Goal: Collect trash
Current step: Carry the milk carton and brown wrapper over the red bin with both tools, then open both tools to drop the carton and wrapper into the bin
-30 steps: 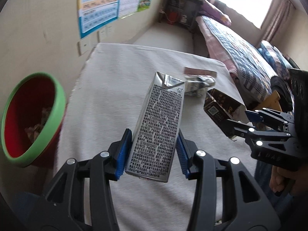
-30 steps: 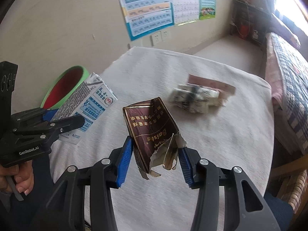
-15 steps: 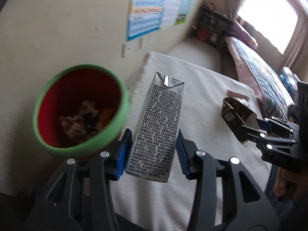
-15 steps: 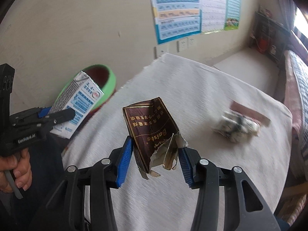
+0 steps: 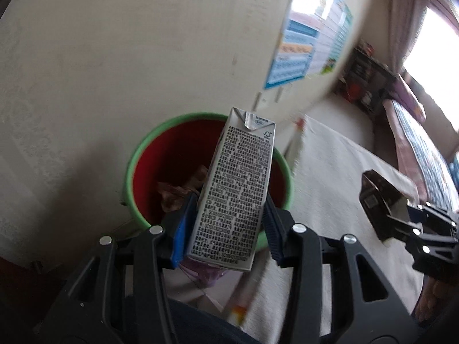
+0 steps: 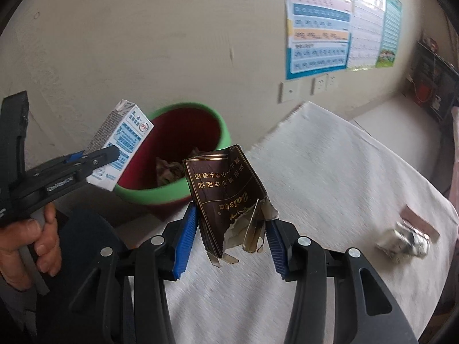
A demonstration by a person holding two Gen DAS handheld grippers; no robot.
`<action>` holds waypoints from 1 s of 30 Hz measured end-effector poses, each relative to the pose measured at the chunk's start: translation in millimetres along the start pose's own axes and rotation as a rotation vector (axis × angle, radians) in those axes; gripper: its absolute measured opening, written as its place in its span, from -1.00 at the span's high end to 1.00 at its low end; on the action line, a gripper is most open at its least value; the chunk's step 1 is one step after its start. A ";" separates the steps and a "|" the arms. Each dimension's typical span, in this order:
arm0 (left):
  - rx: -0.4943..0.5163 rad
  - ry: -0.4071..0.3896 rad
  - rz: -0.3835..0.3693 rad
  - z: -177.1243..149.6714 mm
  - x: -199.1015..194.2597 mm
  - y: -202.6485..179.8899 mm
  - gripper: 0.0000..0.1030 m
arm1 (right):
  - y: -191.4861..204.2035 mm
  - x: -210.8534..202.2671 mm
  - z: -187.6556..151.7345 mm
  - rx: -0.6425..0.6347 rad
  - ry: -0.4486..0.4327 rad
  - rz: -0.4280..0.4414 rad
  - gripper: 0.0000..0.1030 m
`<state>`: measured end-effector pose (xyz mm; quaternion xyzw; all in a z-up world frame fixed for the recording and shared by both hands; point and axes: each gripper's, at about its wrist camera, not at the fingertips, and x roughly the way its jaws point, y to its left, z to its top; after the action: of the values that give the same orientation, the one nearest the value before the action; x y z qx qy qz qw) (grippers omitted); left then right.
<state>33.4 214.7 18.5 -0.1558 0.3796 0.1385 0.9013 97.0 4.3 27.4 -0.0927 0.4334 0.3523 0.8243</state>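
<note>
Above the bin (image 5: 137,154), left gripper (image 5: 226,229) (tilted downward) clamps carton (image 5: 235,192).

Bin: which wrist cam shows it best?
Right wrist. The bin shows its rim, red inside and some trash, though the carton in the left gripper and the brown pack overlap its edges. In the left wrist view the carton covers the middle of the bin.

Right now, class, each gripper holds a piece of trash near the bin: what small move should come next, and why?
Probably open the left gripper: it is shut on the milk carton, which hangs over the green-rimmed bin that already holds scraps. The right gripper, clamping the torn brown pack, sits further off.
</note>
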 end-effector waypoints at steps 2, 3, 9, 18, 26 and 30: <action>-0.034 -0.002 0.005 2.2 3.4 8.8 0.16 | 7.2 4.9 10.2 -0.010 -0.007 0.006 0.12; -0.060 0.001 0.004 2.7 5.9 14.0 0.16 | 11.3 7.5 15.4 -0.015 -0.009 0.010 0.12; -0.119 0.002 0.003 1.2 9.8 25.2 0.16 | 25.5 23.2 41.4 -0.047 -0.019 0.022 0.12; -0.206 0.007 -0.005 0.9 18.3 44.0 0.16 | 47.2 59.1 58.7 -0.075 0.012 0.043 0.12; -0.220 -0.027 -0.041 5.2 20.6 48.5 0.19 | 58.8 82.7 71.0 -0.094 0.027 0.058 0.11; -0.263 -0.051 -0.072 3.9 16.0 60.1 0.19 | 57.0 92.9 75.1 -0.095 0.033 0.056 0.11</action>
<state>24.6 273.2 -1.0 -0.2827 0.3291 0.1585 0.8869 143.0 127.0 9.3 -0.1256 0.4321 0.3938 0.8015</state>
